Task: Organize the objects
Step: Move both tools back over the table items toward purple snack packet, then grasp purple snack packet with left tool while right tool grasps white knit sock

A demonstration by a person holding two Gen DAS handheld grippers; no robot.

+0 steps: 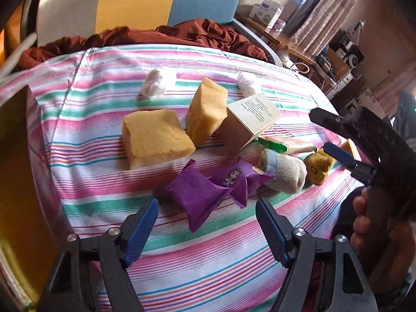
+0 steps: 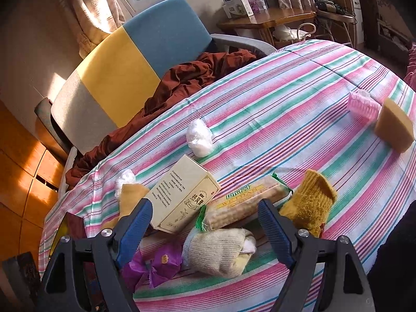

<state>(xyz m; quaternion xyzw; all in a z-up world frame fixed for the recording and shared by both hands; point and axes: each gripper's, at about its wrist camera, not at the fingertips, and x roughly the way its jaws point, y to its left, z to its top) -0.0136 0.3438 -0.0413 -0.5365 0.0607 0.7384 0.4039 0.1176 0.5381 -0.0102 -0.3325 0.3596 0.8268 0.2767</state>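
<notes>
Objects lie on a striped cloth (image 1: 208,254). In the left wrist view: two yellow sponges (image 1: 156,137) (image 1: 206,110), a cream box (image 1: 249,121), two purple packets (image 1: 195,189) (image 1: 244,176), a rolled cream sock (image 1: 283,173), a yellow sock (image 1: 318,169), a cracker pack (image 1: 275,144). My left gripper (image 1: 206,223) is open and empty just before the purple packets. My right gripper (image 2: 205,223) is open and empty above the cream sock (image 2: 221,252), near the cracker pack (image 2: 247,205), box (image 2: 182,197) and yellow sock (image 2: 309,205). The right gripper also shows at the right of the left wrist view (image 1: 335,140).
Two white crumpled wads (image 1: 156,83) (image 1: 248,82) lie farther back. A pink roll (image 2: 362,104) and a sponge (image 2: 394,127) sit far right. A chair (image 2: 124,57) with a rust-brown cloth (image 2: 182,78) stands behind. A wooden table (image 2: 265,18) holds boxes.
</notes>
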